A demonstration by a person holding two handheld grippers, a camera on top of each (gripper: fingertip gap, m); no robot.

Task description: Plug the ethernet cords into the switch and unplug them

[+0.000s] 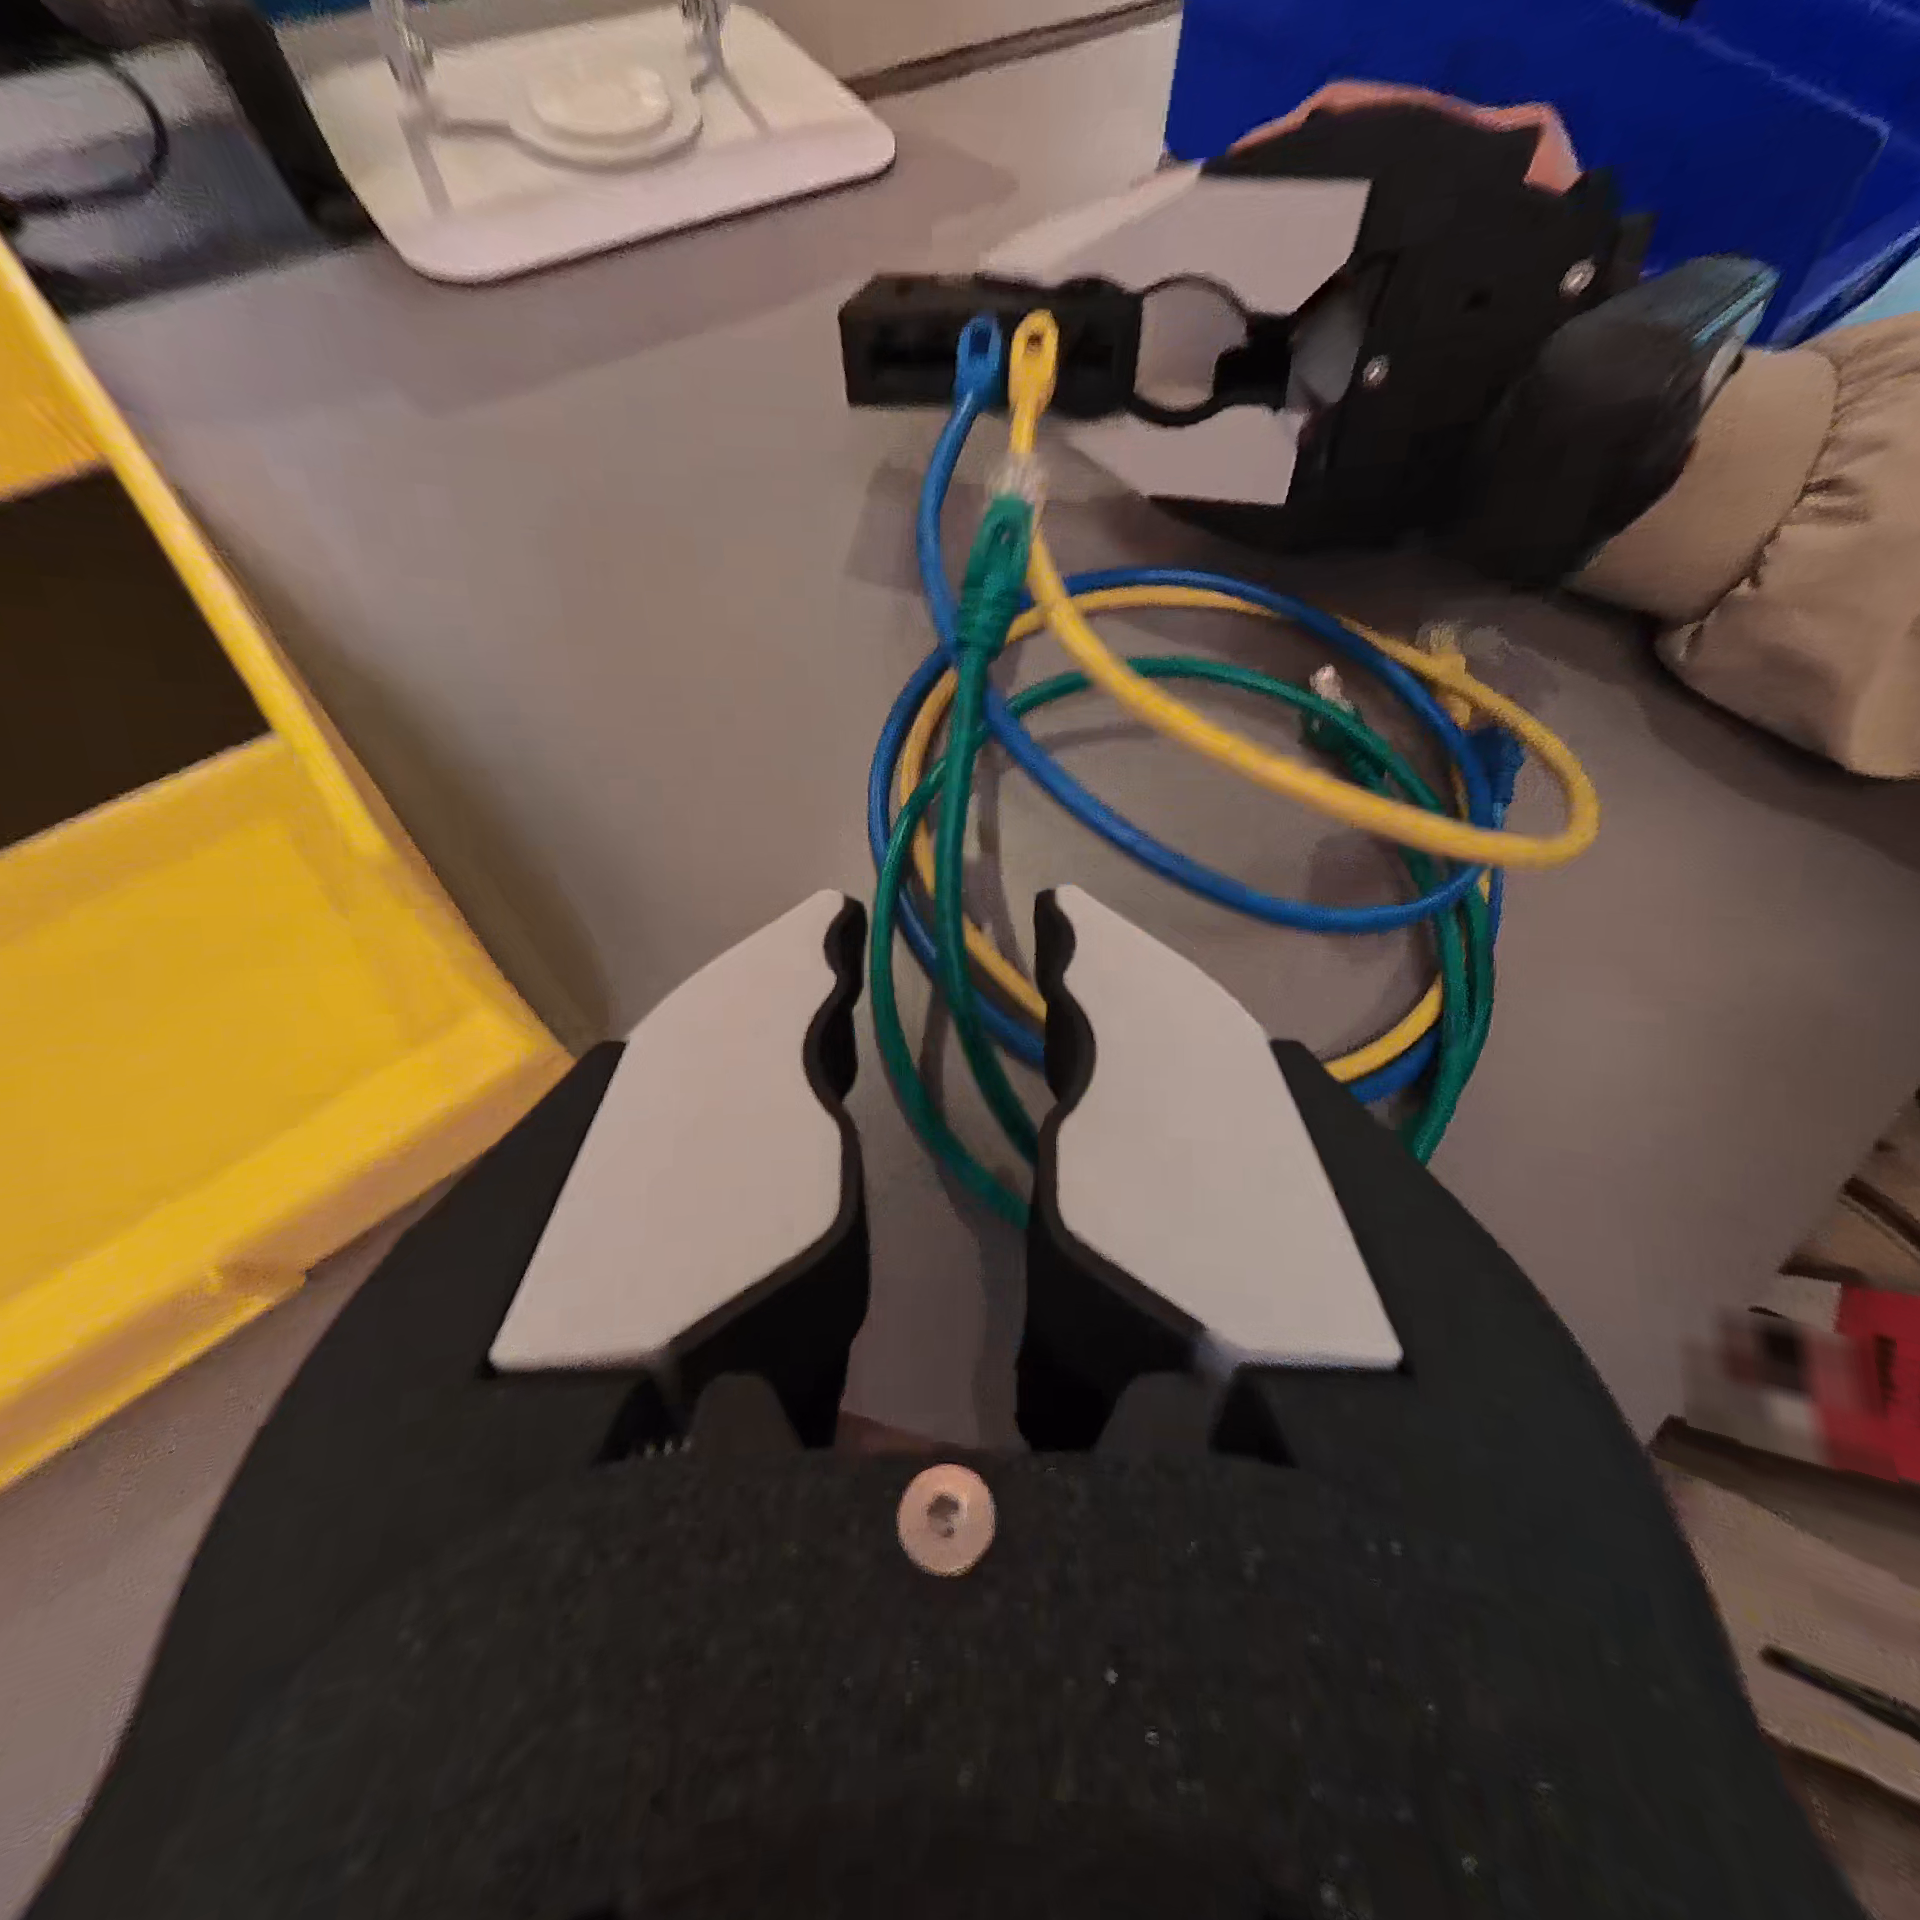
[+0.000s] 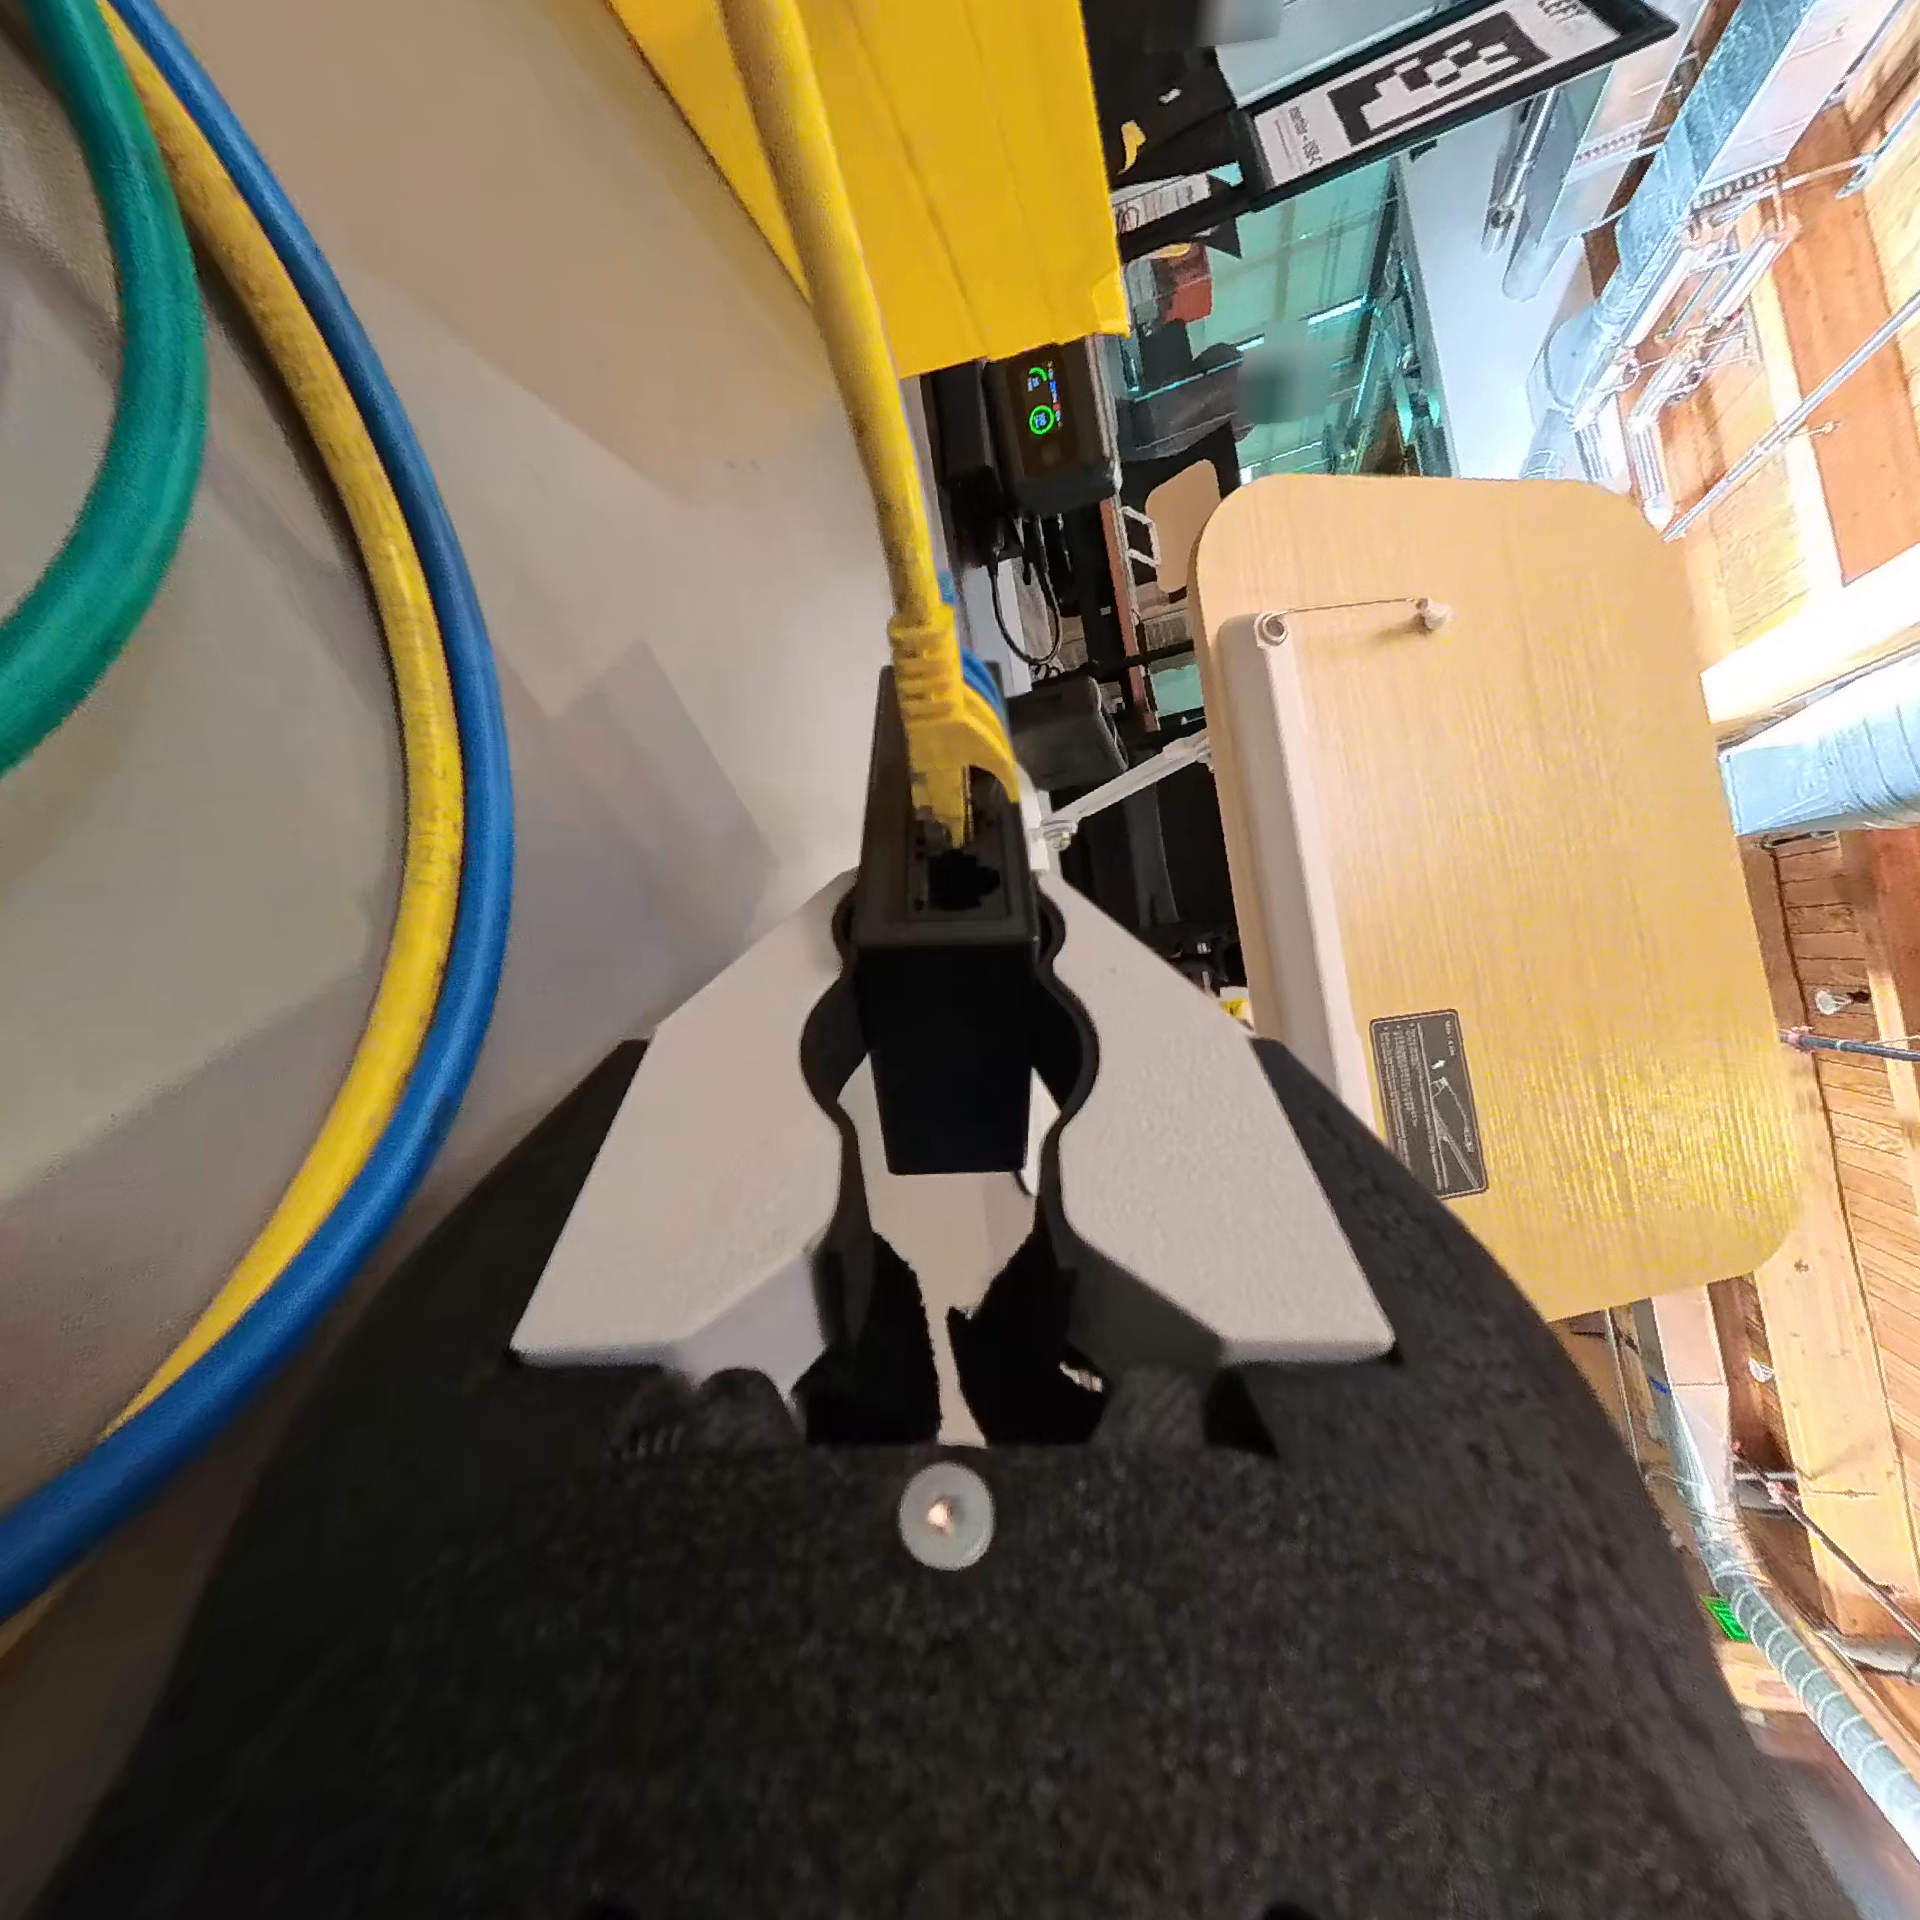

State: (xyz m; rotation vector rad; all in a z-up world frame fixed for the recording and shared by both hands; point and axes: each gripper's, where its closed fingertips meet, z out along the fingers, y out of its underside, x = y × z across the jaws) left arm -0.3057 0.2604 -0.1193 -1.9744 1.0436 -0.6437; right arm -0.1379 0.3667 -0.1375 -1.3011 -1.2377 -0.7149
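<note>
A small black switch (image 1: 914, 343) lies on the grey table. A blue cord's plug (image 1: 977, 353) and a yellow cord's plug (image 1: 1032, 358) sit in its front ports. A green cord's plug (image 1: 997, 561) lies loose just in front, pointing at the switch. The cords coil together on the table (image 1: 1195, 831). My left gripper (image 1: 948, 925) is open, and green cord loops pass between its fingers. My right gripper (image 2: 945, 904) is shut on the switch's right end (image 2: 945, 1039) and also shows in the left wrist view (image 1: 1153, 348). The yellow plug (image 2: 930, 707) shows in its port.
A yellow bin (image 1: 156, 987) stands at the left and a blue bin (image 1: 1558, 94) at the back right. A white stand base (image 1: 623, 156) sits behind. A beige sleeve (image 1: 1787, 540) rests at the right. Red and cardboard items (image 1: 1870, 1382) lie at the near right. My right fingertips sit around 20 cm from my left ones. The white stand base (image 1: 623, 156) is closer to my right gripper, around 25 cm from its tips; the left tips are 40 cm off.
</note>
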